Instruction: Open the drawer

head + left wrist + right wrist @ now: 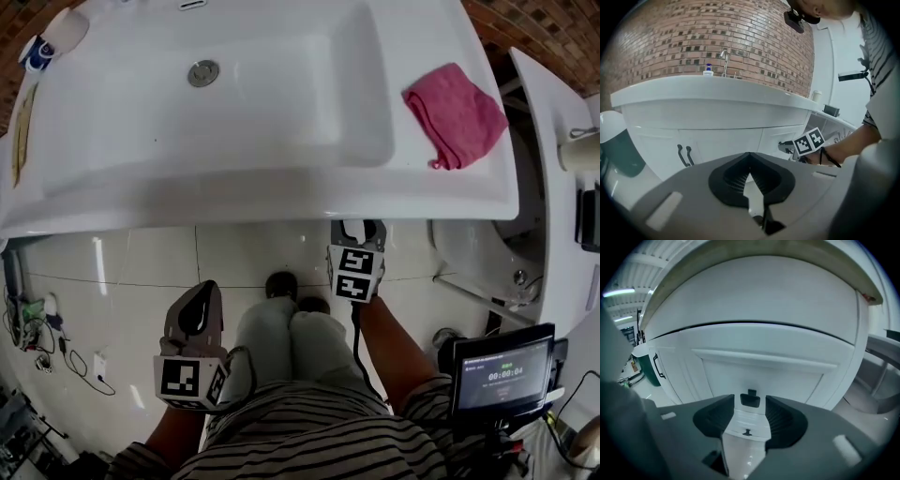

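The white drawer front (759, 376) fills the right gripper view under the counter's edge. Its small black handle (750, 400) sits dead ahead, and a second handle (747, 432) shows on the panel below. My right gripper (750, 405) is open, its jaws framing the upper handle without touching it. From the head view the right gripper (361, 229) points under the sink counter (281, 192). My left gripper (201, 292) hangs lower left over the floor, its tips (750, 155) shut on nothing. Its view also shows the right gripper's marker cube (809, 140).
A pink cloth (455, 114) lies on the counter right of the basin. Two black door handles (684, 155) mark the cabinet at the left. A green bin (621, 157) stands at the far left. A screen (503, 375) sits by my right side, and cables (42, 337) lie on the floor.
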### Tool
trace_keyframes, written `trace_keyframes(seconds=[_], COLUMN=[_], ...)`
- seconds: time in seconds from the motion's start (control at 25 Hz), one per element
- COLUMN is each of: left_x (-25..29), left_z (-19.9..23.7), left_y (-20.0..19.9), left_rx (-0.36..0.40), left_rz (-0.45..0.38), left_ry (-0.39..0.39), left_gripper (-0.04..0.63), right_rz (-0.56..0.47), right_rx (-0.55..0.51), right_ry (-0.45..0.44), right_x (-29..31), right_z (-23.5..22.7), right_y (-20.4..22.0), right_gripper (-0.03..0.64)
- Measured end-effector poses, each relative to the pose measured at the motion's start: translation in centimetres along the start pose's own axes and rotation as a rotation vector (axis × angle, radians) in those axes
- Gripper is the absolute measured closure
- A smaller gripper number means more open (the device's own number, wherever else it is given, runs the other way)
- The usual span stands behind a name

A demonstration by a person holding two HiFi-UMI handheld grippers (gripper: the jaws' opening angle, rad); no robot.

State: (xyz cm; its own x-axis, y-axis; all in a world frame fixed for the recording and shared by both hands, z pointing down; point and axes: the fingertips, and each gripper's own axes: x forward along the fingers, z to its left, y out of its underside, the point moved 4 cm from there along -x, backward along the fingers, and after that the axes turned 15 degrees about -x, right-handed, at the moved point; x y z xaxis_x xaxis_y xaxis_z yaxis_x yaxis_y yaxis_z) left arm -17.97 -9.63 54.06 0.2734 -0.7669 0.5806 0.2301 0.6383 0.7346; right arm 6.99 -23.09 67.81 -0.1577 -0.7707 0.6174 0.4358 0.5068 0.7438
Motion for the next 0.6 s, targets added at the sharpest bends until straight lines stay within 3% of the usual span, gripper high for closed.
trace_keyframes(seconds=[0.36,0.6], left_x=[0.4,-0.9], left_z=[0.6,0.5], left_y=[-0.3,-0.2], left_rx=[0.005,-0.009], left_rz=[-0.010,0.052], left_ry=[-0.026,-0.056], left_gripper=[0.583,0.583], right_rz=[0.001,0.024], right_rx=[-0.019,-0.038], right_ry=[0.024,0.002], right_x=[0.8,0.6], right_z=[-0.1,0.0], right_y=[-0.5,-0.7], right_gripper=[0.465,0.486])
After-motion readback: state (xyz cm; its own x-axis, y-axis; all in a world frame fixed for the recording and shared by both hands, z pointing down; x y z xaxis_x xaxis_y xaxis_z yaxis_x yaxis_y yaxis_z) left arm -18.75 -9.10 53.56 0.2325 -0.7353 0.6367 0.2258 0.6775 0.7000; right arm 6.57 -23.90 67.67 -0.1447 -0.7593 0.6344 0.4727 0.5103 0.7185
